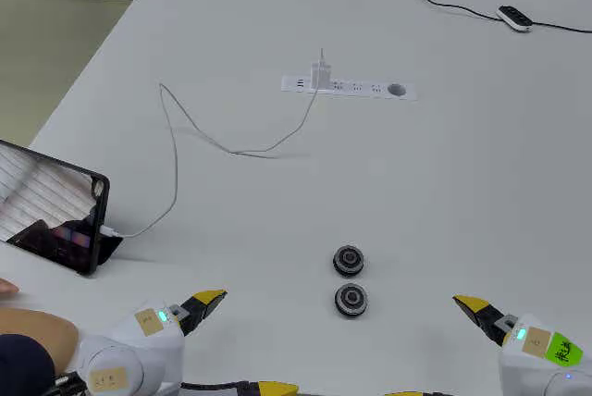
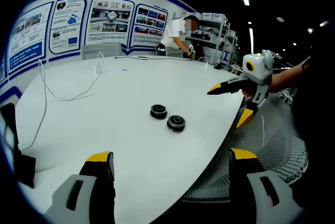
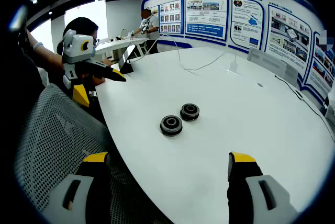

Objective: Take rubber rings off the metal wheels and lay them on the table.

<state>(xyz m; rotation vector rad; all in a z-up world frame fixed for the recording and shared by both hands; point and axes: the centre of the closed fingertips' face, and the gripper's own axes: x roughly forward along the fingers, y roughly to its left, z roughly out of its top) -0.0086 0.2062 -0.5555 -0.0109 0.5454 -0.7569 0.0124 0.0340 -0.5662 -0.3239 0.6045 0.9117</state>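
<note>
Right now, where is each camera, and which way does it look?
Head view: on the person's head, looking forward and down at the table and two wheels; left gripper, right gripper and an arm at the bottom.
Left gripper view: on the left gripper, facing the wheels from the person's left; own open jaws below, right gripper at right.
Right gripper view: on the right gripper, facing them from the other side; open jaws below, left gripper at left.
Shared: all views see both wheels; each gripper view sees the other gripper.

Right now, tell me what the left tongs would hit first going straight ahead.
Probably the nearer metal wheel, almost dead ahead of the open left tongs; height above the table is unclear.
</note>
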